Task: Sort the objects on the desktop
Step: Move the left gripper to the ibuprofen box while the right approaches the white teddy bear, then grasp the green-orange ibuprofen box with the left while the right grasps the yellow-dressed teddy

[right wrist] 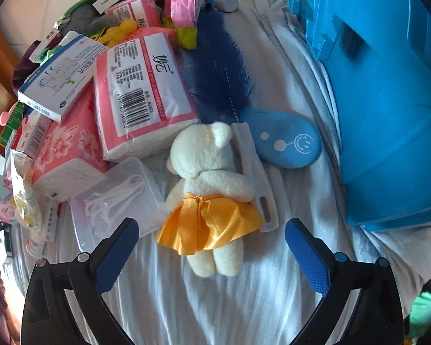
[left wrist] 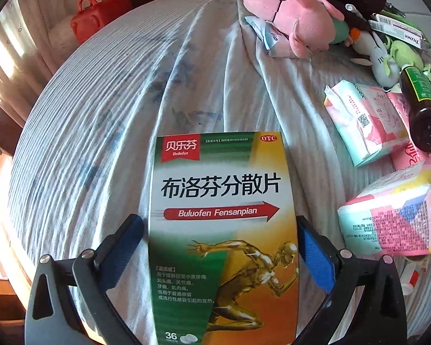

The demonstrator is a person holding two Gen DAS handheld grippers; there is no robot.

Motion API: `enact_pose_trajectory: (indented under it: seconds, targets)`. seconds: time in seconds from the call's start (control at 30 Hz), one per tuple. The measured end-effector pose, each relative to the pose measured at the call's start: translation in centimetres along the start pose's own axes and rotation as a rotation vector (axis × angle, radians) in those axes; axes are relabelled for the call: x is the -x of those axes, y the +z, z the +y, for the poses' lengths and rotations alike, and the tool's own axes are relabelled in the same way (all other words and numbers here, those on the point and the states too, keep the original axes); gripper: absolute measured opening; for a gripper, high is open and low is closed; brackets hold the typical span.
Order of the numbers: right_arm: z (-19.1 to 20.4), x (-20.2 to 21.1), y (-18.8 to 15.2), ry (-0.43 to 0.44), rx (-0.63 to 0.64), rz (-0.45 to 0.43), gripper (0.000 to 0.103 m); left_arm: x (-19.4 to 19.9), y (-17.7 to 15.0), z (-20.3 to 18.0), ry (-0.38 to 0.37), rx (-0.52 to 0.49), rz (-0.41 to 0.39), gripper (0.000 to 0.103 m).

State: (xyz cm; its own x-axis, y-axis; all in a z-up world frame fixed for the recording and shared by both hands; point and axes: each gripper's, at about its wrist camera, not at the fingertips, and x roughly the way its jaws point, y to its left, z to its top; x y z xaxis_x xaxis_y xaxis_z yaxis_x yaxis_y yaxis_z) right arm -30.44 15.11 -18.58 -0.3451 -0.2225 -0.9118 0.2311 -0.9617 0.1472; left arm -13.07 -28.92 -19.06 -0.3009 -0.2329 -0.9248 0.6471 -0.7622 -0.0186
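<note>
While the left gripper (left wrist: pixel 221 227) is angled steeply down with jaws spread astride the medicine box (left wrist: pixel 222 230), the right gripper (right wrist: pixel 212 230) is held open above the plush bear (right wrist: pixel 209 184).

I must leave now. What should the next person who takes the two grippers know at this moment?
Left gripper: open, the medicine box lies between its pads on the sheet, not pressed.
Right gripper: open, empty, above the white teddy bear in the orange skirt.
Done: the box appears set down apart from the pile.
Left: the teddy, the tissue packs, the floss pick case, the blue brush and the other boxes. The blue bin stands beside them.
</note>
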Motion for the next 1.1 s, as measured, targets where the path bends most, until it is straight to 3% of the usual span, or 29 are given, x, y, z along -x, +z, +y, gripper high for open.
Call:
enact_pose_trajectory:
  seconds: [0.1, 0.13, 0.17, 0.23, 0.6, 0.7, 0.97, 1.03, 1.1]
  targets:
    - [0.0, 0.1, -0.1, 0.0, -0.01, -0.018, 0.103, 0.1, 0.2, -0.1, -0.004, -0.004, 0.027, 0.103]
    - [0.0, 0.5, -0.1, 0.004, -0.018, -0.033, 0.1, 0.3, 0.2, -0.1, -0.002, 0.002, 0.029, 0.098]
    - [0.0, 0.9, 0.0, -0.007, -0.024, -0.047, 0.08, 0.8, 0.2, -0.2, -0.002, 0.004, 0.015, 0.087]
    - [0.3, 1.5, 0.2, -0.014, -0.018, -0.07, 0.047, 1.3, -0.1, -0.8, 0.022, -0.022, 0.008, 0.087]
    - [2.0, -1.4, 1.4, -0.058, 0.057, 0.021, 0.046, 1.8, -0.1, -1.1, 0.016, -0.012, -0.032, 0.087]
    - [2.1, -0.2, 1.1, -0.057, 0.059, 0.006, 0.031, 4.1, 0.1, -1.5, 0.022, -0.013, -0.095, 0.087]
    - [3.6, 5.8, 0.0, -0.016, 0.104, -0.147, 0.025, 7.7, 2.7, 0.2, 0.03, 0.017, -0.226, 0.087]
    - [3.8, 6.3, 1.2, -0.029, 0.131, -0.153, 0.025, 7.8, 3.0, 0.4, 0.021, 0.008, -0.221, 0.087]
    - [3.6, 5.3, 2.3, -0.05, 0.143, -0.091, 0.026, 6.8, 3.1, 0.7, 0.015, -0.001, -0.172, 0.087]
